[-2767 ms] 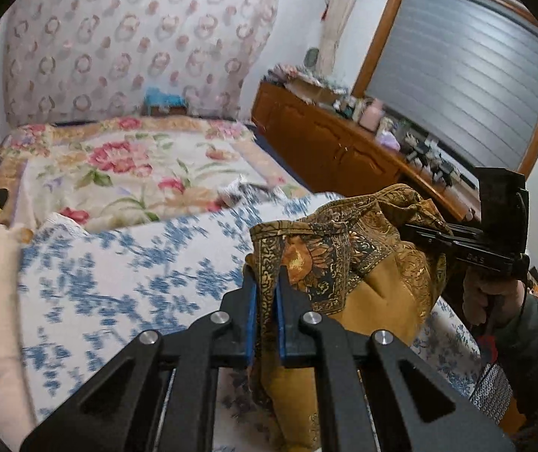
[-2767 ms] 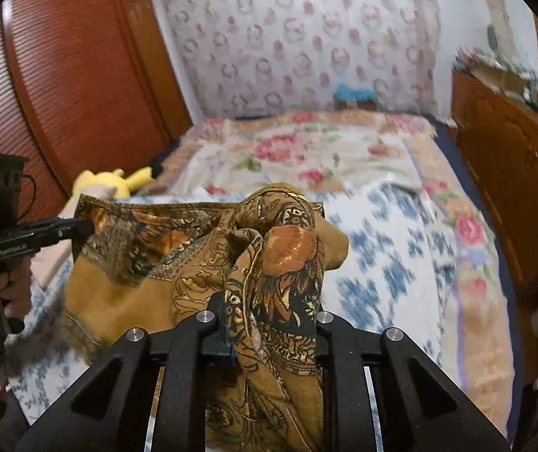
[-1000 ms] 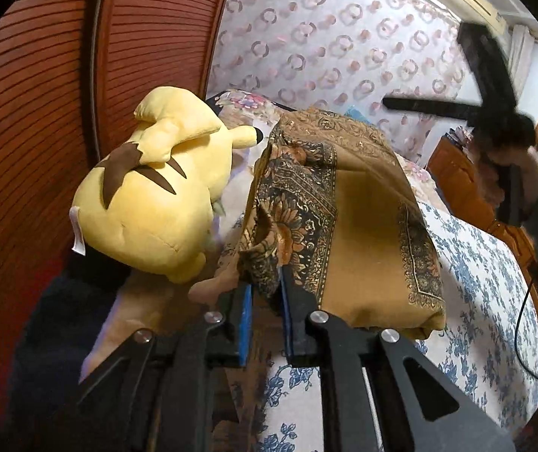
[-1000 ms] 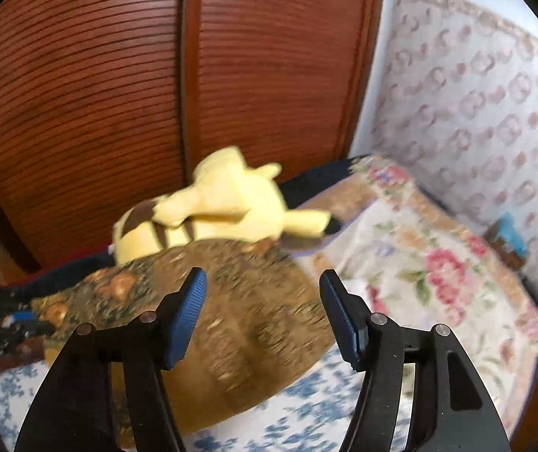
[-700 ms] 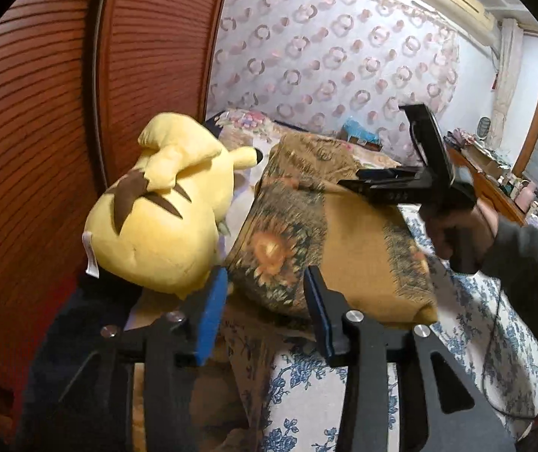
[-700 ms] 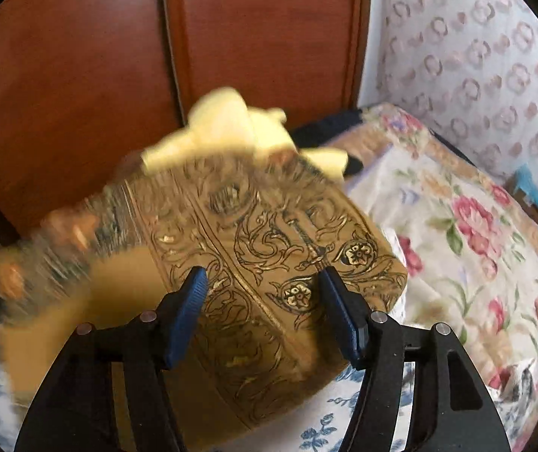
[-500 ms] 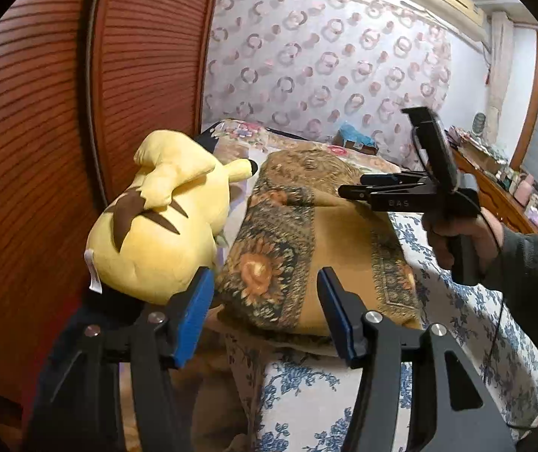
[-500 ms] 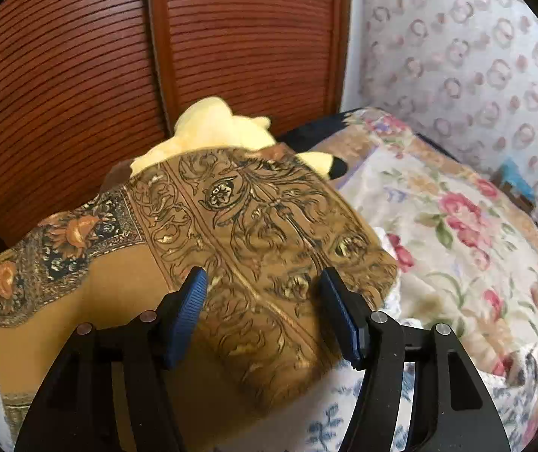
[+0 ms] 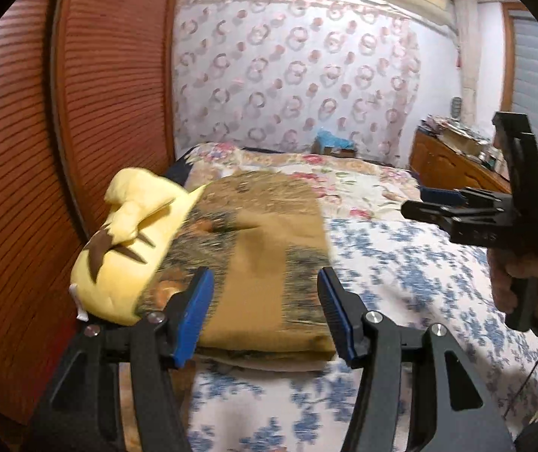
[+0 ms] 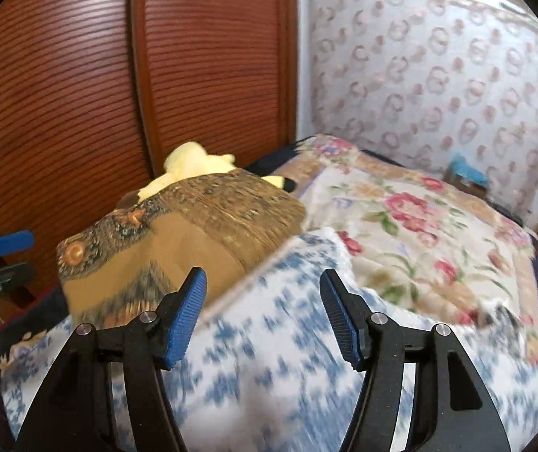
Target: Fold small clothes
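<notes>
Both my grippers had let go: the left gripper [image 9: 265,310] had just spread its fingers off the folded brown cloth [image 9: 265,263], and the right gripper [image 10: 263,310] had widened a little, empty. That cloth lay on the bed [image 9: 401,263] against the yellow plush toy [image 9: 129,241].

The folded cloth [image 9: 265,263] is mustard brown with dark, ornate gold-and-black borders and orange flower medallions. At its 9 o'clock lies a yellow plush toy [image 9: 126,248] with brown stripes. The blanket [image 9: 401,263] under it is white with blue flowers; the quilt [image 10: 412,218] at 12 o'clock is cream with pink roses and green leaves. Both sets of tongs, left [image 9: 265,314] and right [image 10: 265,314], are black with blue pads. The wardrobe doors [image 10: 201,67] are reddish-brown, ribbed.
</notes>
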